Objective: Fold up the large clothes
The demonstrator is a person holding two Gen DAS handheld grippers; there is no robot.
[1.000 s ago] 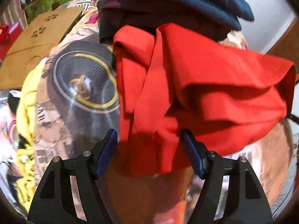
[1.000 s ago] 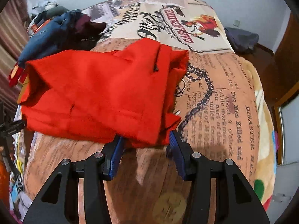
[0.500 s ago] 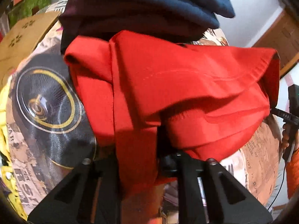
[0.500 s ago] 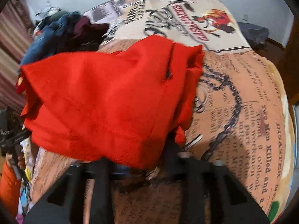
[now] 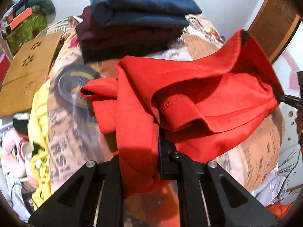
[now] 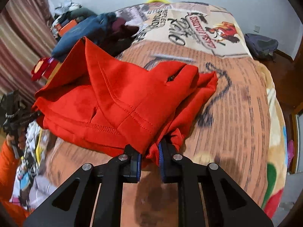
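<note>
Both grippers have closed since one second ago, when each pair of jaws stood apart at the near edge of the red garment [image 5: 198, 98]. The left gripper [image 5: 140, 162] is now clamped on a bunched fold of red cloth that fills the gap between its jaws and hides the pads. The right gripper [image 6: 149, 162] is clamped on a thinner bundle of the same garment [image 6: 121, 102], with the blue pads visible on either side of the pinched cloth.

The garment has also risen. It lay slack on the bed [image 6: 236, 113] ahead of the jaws; it now hangs forward and upward from both grasps, part folded, with its far side apparently clear of the printed blanket. Blur in the right wrist view indicates motion.

Judgement: the grasp step is complete and the lift or carry step is in progress. The next action is probably to lay the garment flat for a further fold, or to move it toward the stack.

Count:
- Red garments: one, held at two points.
- Grippers: two, both gripping.
- Folded garments in the stack [image 5: 136, 24] beyond the left jaws: at least two, one dark blue over one maroon.
- Cardboard sheets [image 5: 28, 70] left of the left jaws: one.
</note>
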